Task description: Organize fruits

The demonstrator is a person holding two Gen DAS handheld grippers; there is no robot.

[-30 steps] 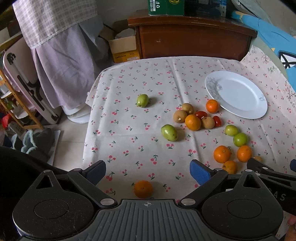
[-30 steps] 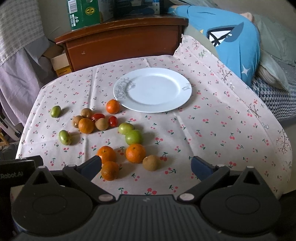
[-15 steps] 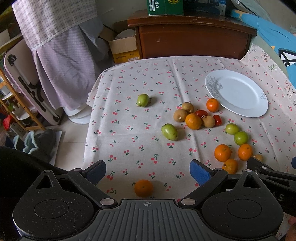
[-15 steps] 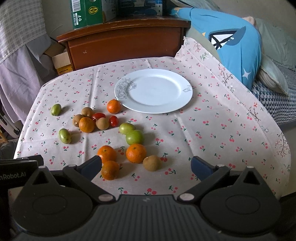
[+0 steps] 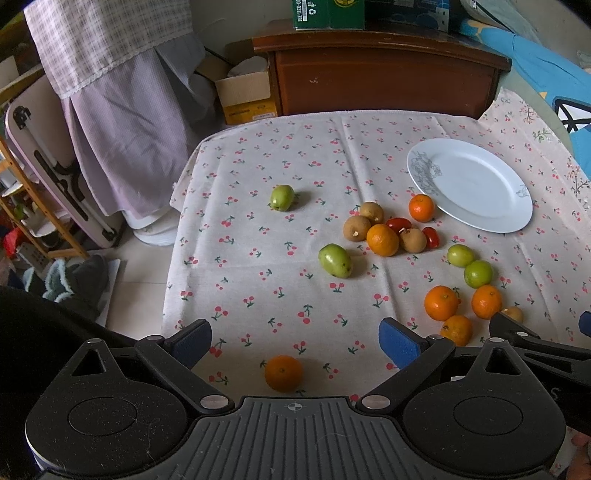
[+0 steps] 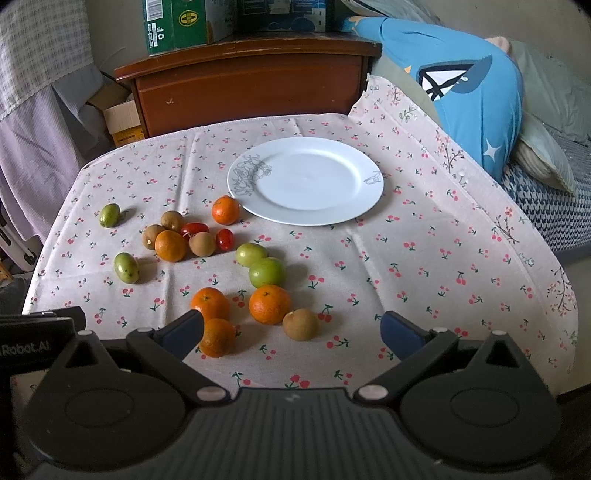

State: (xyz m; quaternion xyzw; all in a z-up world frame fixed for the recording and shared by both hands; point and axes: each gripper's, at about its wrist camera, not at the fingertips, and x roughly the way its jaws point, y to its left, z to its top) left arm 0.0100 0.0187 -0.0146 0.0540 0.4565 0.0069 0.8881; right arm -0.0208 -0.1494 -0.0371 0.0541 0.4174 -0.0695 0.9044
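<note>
Fruit lies scattered on a cherry-print tablecloth (image 5: 258, 258): several oranges, green fruits, brown fruits and two red tomatoes (image 6: 194, 229). A white plate (image 6: 306, 181) holding nothing sits at the back. My left gripper (image 5: 295, 341) is open above the near edge, with a lone orange (image 5: 283, 373) on the cloth between its fingers. My right gripper (image 6: 291, 330) is open too, just behind an orange (image 6: 269, 303), a brown fruit (image 6: 301, 324) and another orange (image 6: 217, 336) by its left finger. The right gripper's black body (image 5: 535, 343) shows at the left view's right edge.
A brown wooden cabinet (image 6: 251, 92) with green boxes (image 6: 177, 22) stands behind the table. A blue cushion (image 6: 472, 96) and bedding lie to the right. To the left are a lilac cloth cover (image 5: 125, 122), a cardboard box (image 5: 245, 96) and a wooden rack (image 5: 33, 206).
Both views have shifted only slightly, the fruit sitting a touch lower in the right wrist frame. No fruit has moved, and both grippers stay open.
</note>
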